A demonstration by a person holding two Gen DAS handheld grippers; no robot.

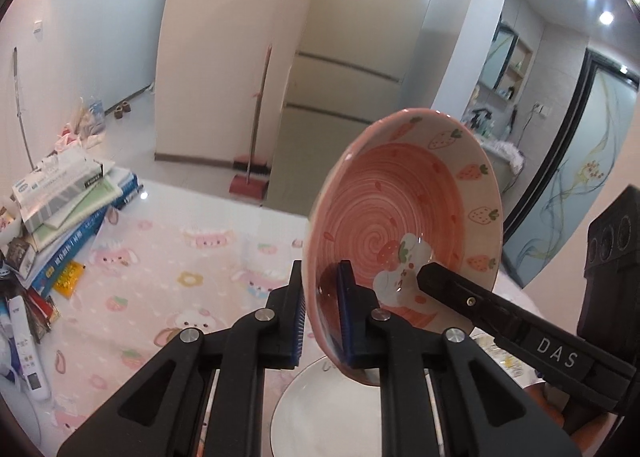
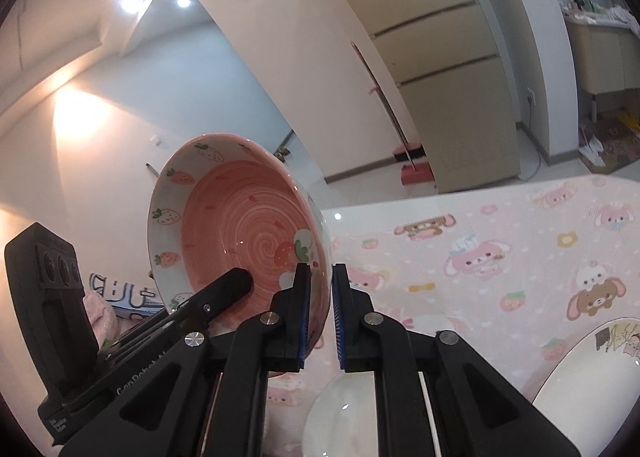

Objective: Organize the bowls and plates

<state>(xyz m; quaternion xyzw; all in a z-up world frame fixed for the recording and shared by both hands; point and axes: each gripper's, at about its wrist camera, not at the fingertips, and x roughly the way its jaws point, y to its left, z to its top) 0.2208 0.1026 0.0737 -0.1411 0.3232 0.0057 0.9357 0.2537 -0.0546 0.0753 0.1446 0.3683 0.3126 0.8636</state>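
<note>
A pink bowl [image 1: 404, 213] with a spiral inside and strawberries on the rim is held tilted on edge above the table. My left gripper [image 1: 322, 313] is shut on its rim, one pad inside and one outside. My right gripper [image 2: 320, 313] is shut on the opposite rim of the same bowl [image 2: 236, 225]. The right gripper's finger [image 1: 460, 293] reaches into the bowl in the left wrist view; the left gripper's finger [image 2: 224, 289] shows in the right wrist view. A white plate [image 1: 332, 409] lies on the table under the bowl.
The table has a pink cartoon cloth [image 1: 192, 257]. A pile of books and boxes [image 1: 68, 209] lies at its left. Another white plate [image 2: 592, 381] with a drawing lies at the right, a clear glass dish [image 2: 344, 417] beneath my right gripper. A fridge [image 1: 360, 57] stands behind.
</note>
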